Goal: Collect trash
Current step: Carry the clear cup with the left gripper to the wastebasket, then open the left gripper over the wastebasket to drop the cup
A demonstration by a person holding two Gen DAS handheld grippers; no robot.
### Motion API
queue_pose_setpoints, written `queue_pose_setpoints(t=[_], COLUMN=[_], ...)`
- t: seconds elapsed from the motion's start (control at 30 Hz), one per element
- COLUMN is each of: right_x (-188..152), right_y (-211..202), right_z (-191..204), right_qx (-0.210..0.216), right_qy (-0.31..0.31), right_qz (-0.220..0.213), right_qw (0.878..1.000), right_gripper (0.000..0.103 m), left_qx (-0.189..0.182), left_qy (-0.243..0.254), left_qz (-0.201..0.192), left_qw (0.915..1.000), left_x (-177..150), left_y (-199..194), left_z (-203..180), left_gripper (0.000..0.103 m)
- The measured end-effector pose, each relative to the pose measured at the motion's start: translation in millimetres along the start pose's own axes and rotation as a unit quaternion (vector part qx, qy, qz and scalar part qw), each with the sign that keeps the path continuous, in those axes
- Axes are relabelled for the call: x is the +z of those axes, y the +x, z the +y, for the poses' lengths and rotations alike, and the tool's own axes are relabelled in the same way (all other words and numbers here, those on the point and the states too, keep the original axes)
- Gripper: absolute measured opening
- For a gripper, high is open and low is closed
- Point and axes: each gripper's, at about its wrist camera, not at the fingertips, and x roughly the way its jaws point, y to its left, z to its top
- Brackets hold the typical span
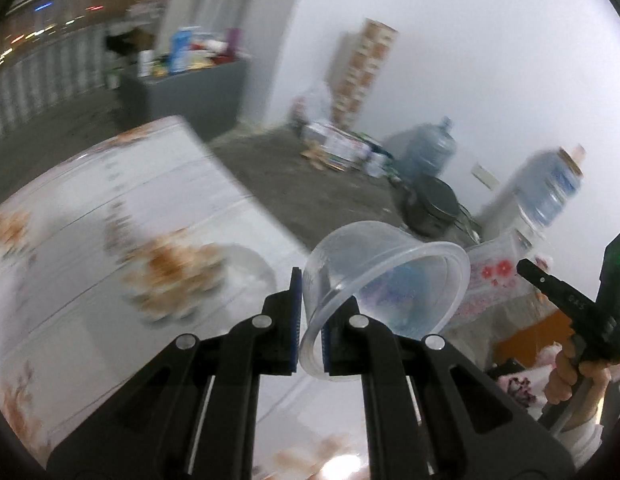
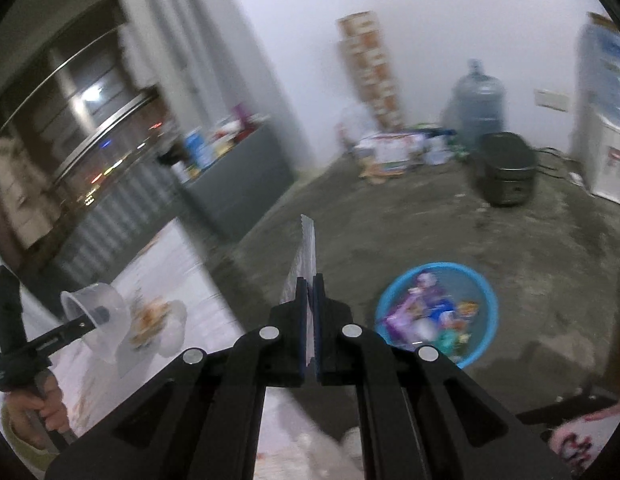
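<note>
On the left, a table (image 1: 90, 208) with a white, orange-flowered cloth carries a blurred clear lid (image 1: 250, 268) lying beside food scraps. Above its edge the left gripper (image 1: 311, 324) is clenched on the wall of a clear plastic cup (image 1: 373, 276), which it holds tilted, mouth towards the camera; one blue pad sits inside the cup, the other outside. Further right, the right gripper (image 2: 310, 320) is clamped tight on a thin silvery wrapper (image 2: 304, 264) that stands edge-on between its pads, over the concrete floor (image 2: 529, 264). To the right of it, a blue basin (image 2: 485, 296) sits on the floor with colourful wrappers (image 2: 425, 312) already inside. A dark cooker (image 2: 507, 174) stands beyond, near the wall.
</note>
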Motion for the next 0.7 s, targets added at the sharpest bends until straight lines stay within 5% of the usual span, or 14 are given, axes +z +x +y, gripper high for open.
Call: queue_pose_setpoints(t=[0.27, 0.7], right_x=[5.2, -26.8], right_y=[12.1, 107.3], right_z=[-82.9, -189.5], right_qx=[-0.081, -0.169], right_qy=[0.062, 0.161], right_qz=[-0.008, 0.059], right_qw=[0.995, 0.971], right_gripper=[0.003, 0.003], left_qx=[-0.062, -0.026], left_qy=[0.055, 0.125], left_qz=[0.078, 0.242], left_qw=[0.9935, 0.9618], left_x=[25.3, 5.1], left_y=[97.7, 313.5], left_z=[-87.7, -185.3], left_gripper=[0.006, 0.006])
